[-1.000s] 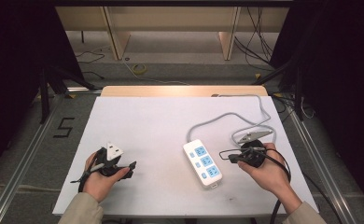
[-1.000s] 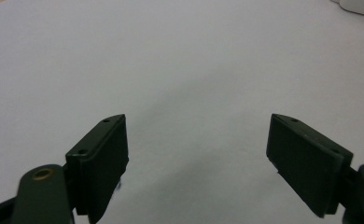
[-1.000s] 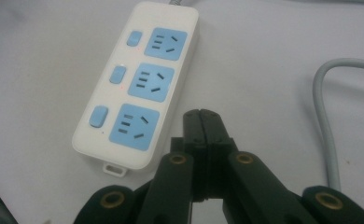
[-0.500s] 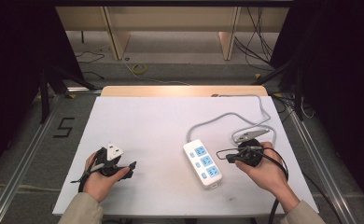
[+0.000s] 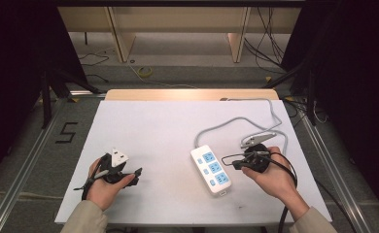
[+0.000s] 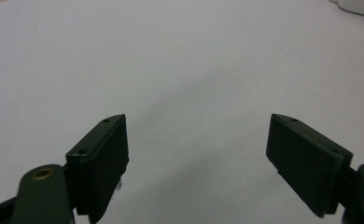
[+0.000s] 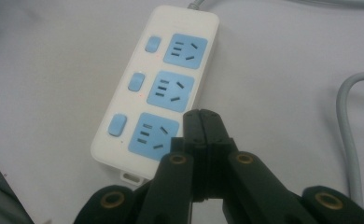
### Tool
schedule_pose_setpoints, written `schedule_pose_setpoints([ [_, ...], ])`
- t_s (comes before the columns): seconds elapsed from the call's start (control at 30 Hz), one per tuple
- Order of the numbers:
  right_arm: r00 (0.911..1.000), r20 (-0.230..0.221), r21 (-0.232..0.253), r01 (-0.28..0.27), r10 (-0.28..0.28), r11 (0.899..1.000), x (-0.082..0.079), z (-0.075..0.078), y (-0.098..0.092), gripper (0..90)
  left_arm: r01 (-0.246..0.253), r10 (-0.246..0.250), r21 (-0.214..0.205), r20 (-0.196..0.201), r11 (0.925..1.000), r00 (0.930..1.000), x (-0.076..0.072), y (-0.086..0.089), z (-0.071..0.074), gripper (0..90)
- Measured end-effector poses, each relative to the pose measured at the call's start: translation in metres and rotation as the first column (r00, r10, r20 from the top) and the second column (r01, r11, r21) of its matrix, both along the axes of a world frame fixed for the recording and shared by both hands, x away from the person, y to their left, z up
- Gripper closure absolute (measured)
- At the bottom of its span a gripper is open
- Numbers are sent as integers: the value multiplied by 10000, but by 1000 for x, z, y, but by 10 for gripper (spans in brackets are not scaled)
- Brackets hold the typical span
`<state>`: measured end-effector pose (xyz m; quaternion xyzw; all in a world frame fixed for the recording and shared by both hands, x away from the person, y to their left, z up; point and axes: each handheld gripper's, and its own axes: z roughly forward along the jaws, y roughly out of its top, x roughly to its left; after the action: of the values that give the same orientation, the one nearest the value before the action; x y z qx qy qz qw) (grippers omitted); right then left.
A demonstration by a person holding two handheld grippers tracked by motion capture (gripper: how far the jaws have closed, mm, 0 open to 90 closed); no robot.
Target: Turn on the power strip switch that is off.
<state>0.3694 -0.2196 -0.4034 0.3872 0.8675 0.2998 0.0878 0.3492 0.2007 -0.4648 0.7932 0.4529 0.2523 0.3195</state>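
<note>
A white power strip (image 5: 211, 170) with three blue sockets and blue switches lies on the white table (image 5: 168, 131), right of centre. Its grey cable (image 5: 236, 120) loops away toward the far right. My right gripper (image 5: 237, 163) is shut with nothing between its jaws. Its tips hover just right of the strip. In the right gripper view the closed tips (image 7: 202, 116) sit over the edge of the power strip (image 7: 164, 88) by its nearest socket. My left gripper (image 5: 134, 175) rests at the front left, open and empty, and its pads (image 6: 103, 158) stand wide over bare table.
The grey cable (image 7: 349, 135) curves past on the right in the right gripper view. A corner of the power strip (image 6: 360, 6) shows far off in the left gripper view. Black cables trail from both grippers toward the table's front edge.
My right gripper has crept slightly toward the power strip. The left hand has stayed put.
</note>
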Motion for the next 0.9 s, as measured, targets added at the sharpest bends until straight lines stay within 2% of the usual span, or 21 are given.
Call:
schedule_pose_setpoints([
  [0.9, 9995, -123, -82, -295, 294, 9995, 1, 2, 14, 900, 17, -17, -28, 63, 10000, 10000, -1, -2, 1, 208],
])
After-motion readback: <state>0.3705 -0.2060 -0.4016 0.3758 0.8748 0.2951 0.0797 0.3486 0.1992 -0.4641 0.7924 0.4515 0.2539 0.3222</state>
